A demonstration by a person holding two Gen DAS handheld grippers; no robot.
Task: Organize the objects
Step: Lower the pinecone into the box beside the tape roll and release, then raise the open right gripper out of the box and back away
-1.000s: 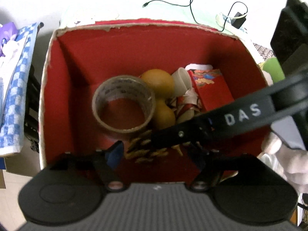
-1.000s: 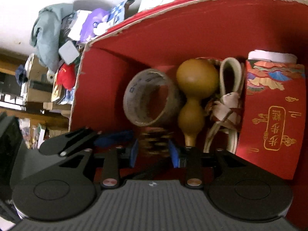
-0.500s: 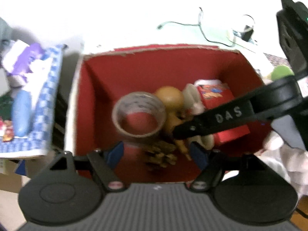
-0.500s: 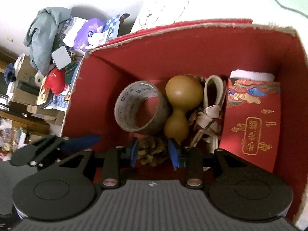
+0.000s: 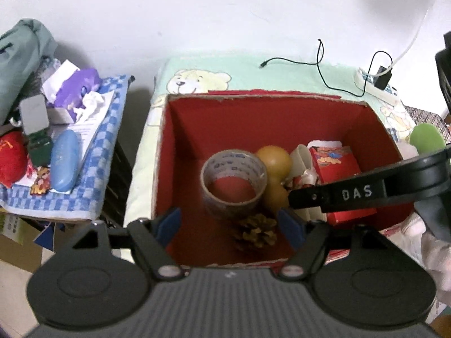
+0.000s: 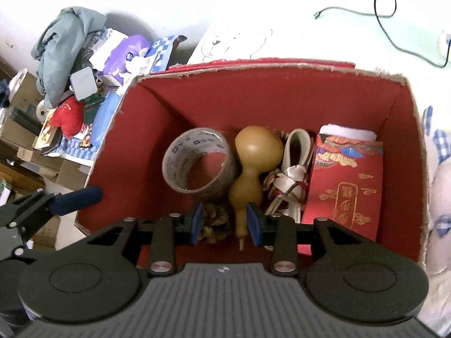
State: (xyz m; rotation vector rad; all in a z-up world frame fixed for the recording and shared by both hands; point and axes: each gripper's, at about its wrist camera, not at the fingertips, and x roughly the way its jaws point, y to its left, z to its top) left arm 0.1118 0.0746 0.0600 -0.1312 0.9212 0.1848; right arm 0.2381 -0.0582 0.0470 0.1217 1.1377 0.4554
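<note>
- Far left, a side table covered with a blue checked cloth carries a blue case, a purple tissue pack and a red plush toy.
- The left gripper hangs above the red box with its jaws spread wide and nothing between them.
- Inside the box, a tape roll with small printed lettering, too small to read, stands on the floor.
- A pine cone lies just in front of the roll.
- A tan gourd lies beside the roll, touching it.
- The right gripper is partly open and grips nothing; the pine cone and the gourd's stem sit below the gap.
- A cream ribbon bundle follows.
- A red packet bears gold Chinese characters.
- The right gripper's finger in the left wrist view reads "DAS".
</note>
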